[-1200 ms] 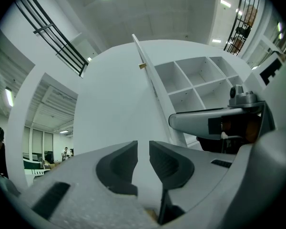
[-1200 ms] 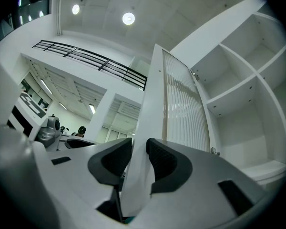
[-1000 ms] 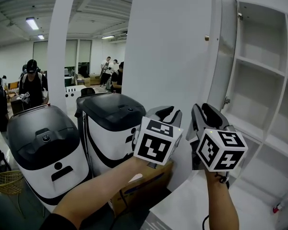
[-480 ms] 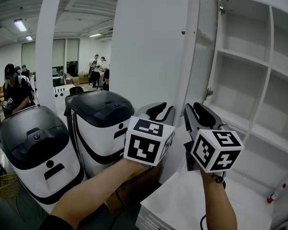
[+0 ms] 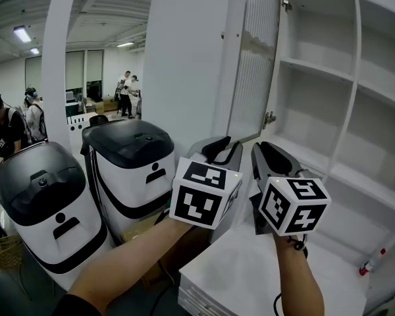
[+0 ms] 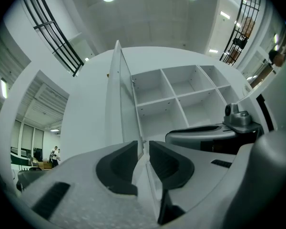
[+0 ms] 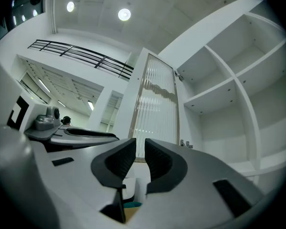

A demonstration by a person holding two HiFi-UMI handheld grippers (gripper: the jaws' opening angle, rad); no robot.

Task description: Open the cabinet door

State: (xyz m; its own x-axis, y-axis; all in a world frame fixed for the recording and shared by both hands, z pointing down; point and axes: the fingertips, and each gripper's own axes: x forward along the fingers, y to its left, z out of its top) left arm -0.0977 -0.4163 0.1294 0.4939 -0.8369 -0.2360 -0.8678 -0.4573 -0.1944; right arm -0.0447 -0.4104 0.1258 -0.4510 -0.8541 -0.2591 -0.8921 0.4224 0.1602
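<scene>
The cabinet door (image 5: 253, 58), with its ribbed pane, stands swung out in the upper middle of the head view. It hangs from a hinge (image 5: 270, 118) on the cabinet's left wall, so the bare white shelves (image 5: 329, 78) fill the right of the frame. With the opening fully exposed, the task looks done or nearly so, which would explain why neither tool is on the door. The left gripper (image 5: 218, 151) and the right gripper (image 5: 263, 149) sit side by side at lower centre, above a white top (image 5: 250, 275). Both tilt slightly upward toward the door's lower edge and are clear of it. In the left gripper view the jaws stand a narrow gap apart with nothing pinched; the door shows edge-on beyond that gap, lined up with it but not between the pads. In the right gripper view the jaws have just been closing and now leave only a slim slot, also with nothing in it, the ribbed pane visible farther off. That closing on air reads as settling to rest, not as a grab. Two white machines with dark lids (image 5: 128, 170) stand at lower left, below the door's swing, and look unlikely to block it. People (image 5: 13, 120) stand far off at the left edge.
</scene>
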